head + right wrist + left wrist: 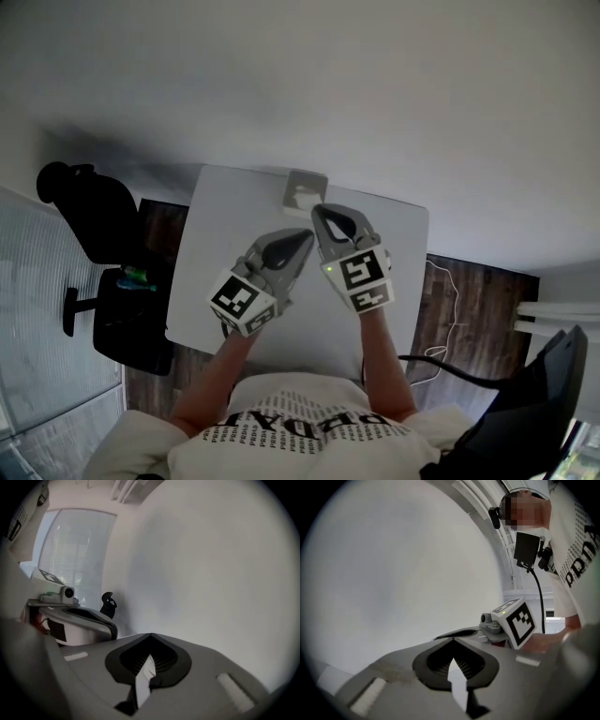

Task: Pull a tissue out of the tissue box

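The tissue box (306,190) sits at the far edge of the table (199,248), unemptied (a tissue seems to poke up). Above the table, the left gripper (307,235) and right gripper (318,211) are closed and hold nothing. The whole pull remains.

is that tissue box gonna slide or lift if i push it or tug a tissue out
The tissue box looks small, so probably light; it may well skid on the smooth white table. It sits at the table's far edge, so a push away could drop it off. Nothing holds it down, so a tug might lift it.
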A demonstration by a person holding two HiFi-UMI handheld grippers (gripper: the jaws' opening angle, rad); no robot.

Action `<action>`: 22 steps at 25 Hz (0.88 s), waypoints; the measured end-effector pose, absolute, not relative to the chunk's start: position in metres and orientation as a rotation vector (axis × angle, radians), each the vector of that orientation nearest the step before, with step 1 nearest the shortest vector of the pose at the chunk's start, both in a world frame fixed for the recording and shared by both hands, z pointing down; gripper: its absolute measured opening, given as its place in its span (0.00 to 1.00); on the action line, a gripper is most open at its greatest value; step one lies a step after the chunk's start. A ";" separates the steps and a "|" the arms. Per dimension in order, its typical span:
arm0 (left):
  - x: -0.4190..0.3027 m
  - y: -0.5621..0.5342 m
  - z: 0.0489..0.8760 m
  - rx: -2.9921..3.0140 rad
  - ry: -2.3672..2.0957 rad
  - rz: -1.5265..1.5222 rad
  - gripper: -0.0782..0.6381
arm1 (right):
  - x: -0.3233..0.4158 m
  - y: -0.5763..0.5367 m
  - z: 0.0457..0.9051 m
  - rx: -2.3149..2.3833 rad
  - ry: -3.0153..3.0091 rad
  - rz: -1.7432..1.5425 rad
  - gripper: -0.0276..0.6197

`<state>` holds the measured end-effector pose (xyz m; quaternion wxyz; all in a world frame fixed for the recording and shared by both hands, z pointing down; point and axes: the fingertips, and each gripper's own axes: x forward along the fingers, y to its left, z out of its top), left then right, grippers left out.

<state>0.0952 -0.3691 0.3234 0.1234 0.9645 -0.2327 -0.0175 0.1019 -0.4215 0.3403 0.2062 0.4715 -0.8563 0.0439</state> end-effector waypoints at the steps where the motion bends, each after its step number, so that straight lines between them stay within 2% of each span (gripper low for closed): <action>1: 0.094 -0.362 0.320 2.819 -0.682 -0.050 0.10 | 0.102 -0.414 0.335 1.320 -2.390 0.110 0.06; 22: 0.087 -0.289 0.288 2.815 -0.792 -0.063 0.10 | 0.113 -0.325 0.278 1.326 -2.489 0.032 0.06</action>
